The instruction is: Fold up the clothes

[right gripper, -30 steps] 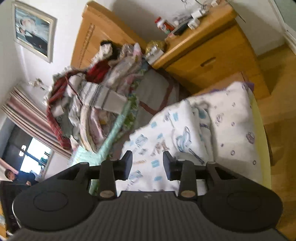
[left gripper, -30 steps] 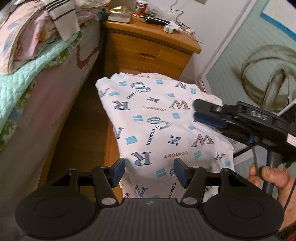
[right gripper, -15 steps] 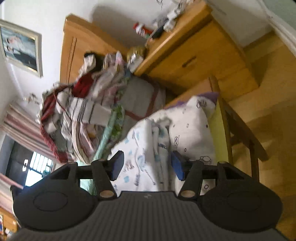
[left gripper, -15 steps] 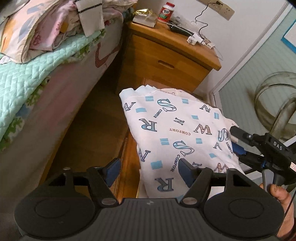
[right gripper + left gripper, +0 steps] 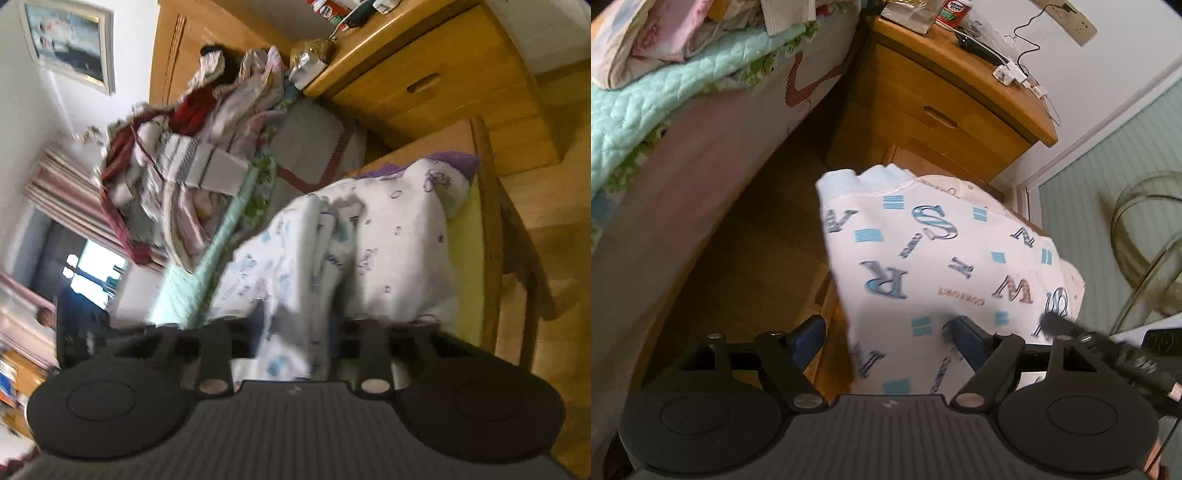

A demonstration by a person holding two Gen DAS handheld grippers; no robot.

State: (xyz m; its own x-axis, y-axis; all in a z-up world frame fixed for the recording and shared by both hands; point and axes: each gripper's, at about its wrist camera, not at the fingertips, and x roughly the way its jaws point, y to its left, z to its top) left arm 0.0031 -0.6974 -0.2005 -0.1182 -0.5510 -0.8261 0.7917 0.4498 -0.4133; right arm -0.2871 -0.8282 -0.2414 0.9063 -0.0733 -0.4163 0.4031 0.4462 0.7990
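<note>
Our right tongs [image 5: 295, 332] have just closed onto the near edge of the lettered garment [image 5: 942, 266] lying on the wooden chair [image 5: 491, 236] by the bed, while our left tongs [image 5: 886, 332] have spread open over its near-left edge (gripping nothing yet), so we judge a fold about to start.

Daylight glares through window [image 5: 94, 266] at left edge of right wrist view, blown white. Both views motion-blurred, fisheye-bent at edges. Floor [image 5: 746, 236] beside bed in deep shadow; letter-print garment [image 5: 934, 266] bright, soft-focus.
</note>
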